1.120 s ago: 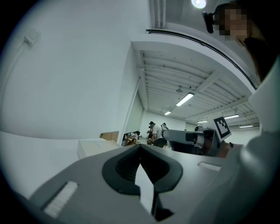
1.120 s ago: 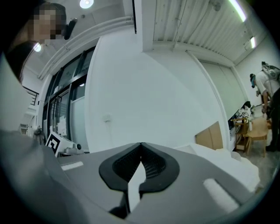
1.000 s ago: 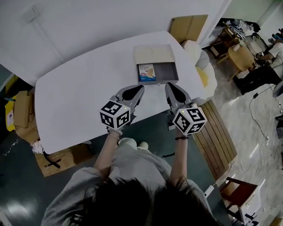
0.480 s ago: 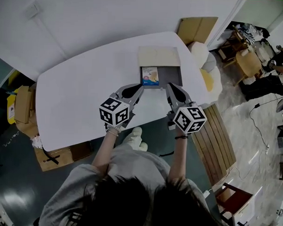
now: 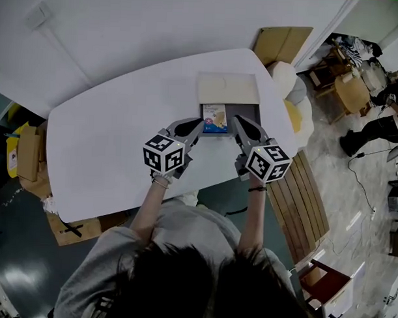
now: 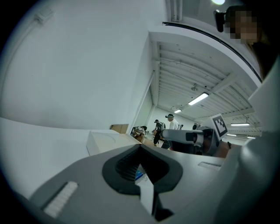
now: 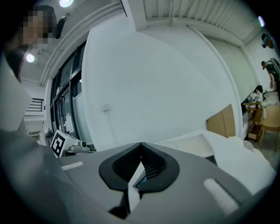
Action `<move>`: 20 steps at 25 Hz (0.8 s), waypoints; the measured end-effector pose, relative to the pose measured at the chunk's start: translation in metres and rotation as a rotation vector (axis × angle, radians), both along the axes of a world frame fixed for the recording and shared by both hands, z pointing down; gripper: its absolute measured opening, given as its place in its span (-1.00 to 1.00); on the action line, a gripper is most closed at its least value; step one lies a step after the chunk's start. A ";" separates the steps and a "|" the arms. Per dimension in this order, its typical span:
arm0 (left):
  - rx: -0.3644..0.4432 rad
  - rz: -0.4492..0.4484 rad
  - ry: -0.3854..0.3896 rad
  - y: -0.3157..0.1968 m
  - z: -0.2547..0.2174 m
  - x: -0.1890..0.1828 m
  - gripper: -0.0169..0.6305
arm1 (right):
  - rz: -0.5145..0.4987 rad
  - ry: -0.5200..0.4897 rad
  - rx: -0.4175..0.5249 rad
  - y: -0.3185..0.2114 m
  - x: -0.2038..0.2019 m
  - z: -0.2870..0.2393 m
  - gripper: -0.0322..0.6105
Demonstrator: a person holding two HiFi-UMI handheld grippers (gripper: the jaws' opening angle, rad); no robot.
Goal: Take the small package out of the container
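Note:
An open container [image 5: 247,113] with a grey tray and a beige lid [image 5: 229,89] folded back lies on the white table [image 5: 108,139]. The small package [image 5: 215,118], blue and cream, lies in the tray's left half. My left gripper [image 5: 199,124] is shut and empty, its tips just short of the tray's near left corner. My right gripper [image 5: 238,119] is shut and empty at the tray's near edge, right of the package. The left gripper view shows its jaws [image 6: 141,145] meeting, with the lid [image 6: 105,141] beyond. In the right gripper view the tips [image 7: 141,144] also meet.
Cardboard boxes [image 5: 28,154] stand on the floor to the table's left, another [image 5: 282,42] leans by the wall. White sacks [image 5: 288,80] and a wooden pallet [image 5: 303,191] lie to the right. People [image 5: 376,125] move at the far right.
Both grippers have moved forward, closing the gap to the container's near edge. Their jaws stayed shut. The package has not moved.

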State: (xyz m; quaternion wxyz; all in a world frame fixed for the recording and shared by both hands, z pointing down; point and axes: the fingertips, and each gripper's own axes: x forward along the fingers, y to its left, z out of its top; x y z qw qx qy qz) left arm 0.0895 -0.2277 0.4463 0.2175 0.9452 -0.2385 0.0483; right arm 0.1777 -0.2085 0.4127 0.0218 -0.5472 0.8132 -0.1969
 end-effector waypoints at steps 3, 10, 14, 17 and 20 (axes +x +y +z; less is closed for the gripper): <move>-0.014 0.001 0.000 -0.009 0.006 0.004 -0.98 | -0.010 0.001 -0.031 -0.013 0.002 0.010 -0.86; -0.072 -0.031 -0.020 -0.015 0.025 0.005 -0.98 | -0.068 -0.003 -0.133 -0.026 0.003 0.041 -0.86; -0.099 -0.051 -0.036 -0.017 0.032 0.007 -0.98 | -0.122 0.007 -0.196 -0.037 0.009 0.054 -0.86; -0.121 -0.072 -0.037 -0.020 0.039 0.007 -0.98 | -0.156 -0.003 -0.231 -0.046 0.012 0.063 -0.86; -0.133 -0.087 -0.039 -0.024 0.044 0.007 -0.98 | -0.168 0.010 -0.264 -0.051 0.017 0.073 -0.86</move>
